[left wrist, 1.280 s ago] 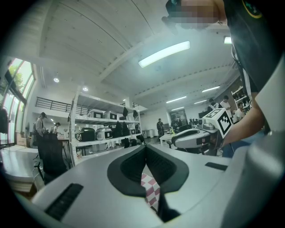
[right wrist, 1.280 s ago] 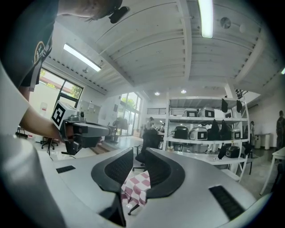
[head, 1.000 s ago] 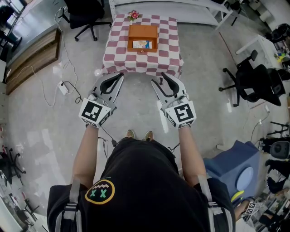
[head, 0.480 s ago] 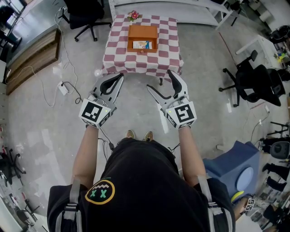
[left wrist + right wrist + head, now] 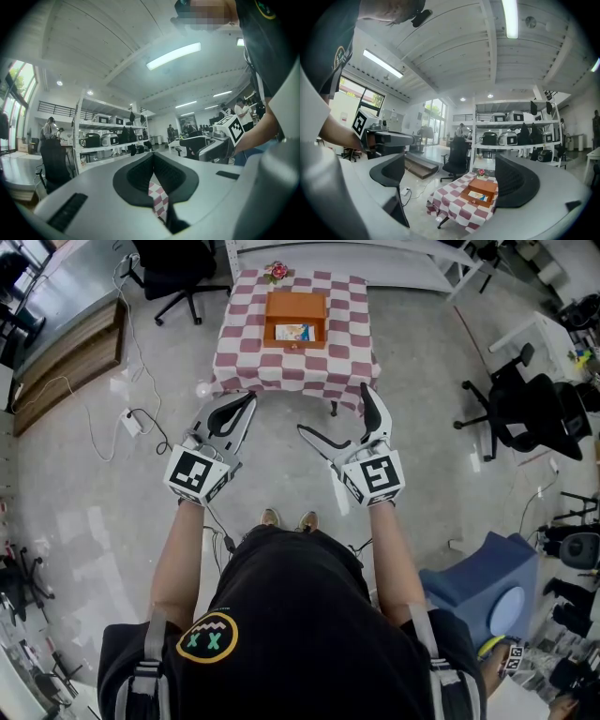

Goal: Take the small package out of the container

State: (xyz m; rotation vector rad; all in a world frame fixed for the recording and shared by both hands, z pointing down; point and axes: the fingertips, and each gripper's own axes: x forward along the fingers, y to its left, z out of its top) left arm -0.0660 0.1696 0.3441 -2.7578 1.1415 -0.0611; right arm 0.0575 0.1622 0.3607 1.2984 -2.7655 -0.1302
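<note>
The small package (image 5: 293, 332) lies inside the open wooden container (image 5: 295, 306) on the checkered table (image 5: 246, 357), well apart from both hand-held grippers. The left hand-held gripper (image 5: 249, 399) has its jaws together, holding nothing. The right hand-held gripper (image 5: 332, 409) has just been opening; its jaws stand wide with nothing between them.

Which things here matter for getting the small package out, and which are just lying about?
For the job: wooden container, small package inside it, checkered table, right gripper (jaws just opened, nothing between them), left gripper (shut).

Lying about: pink flower, office chair, floor cables, blue box.
</note>
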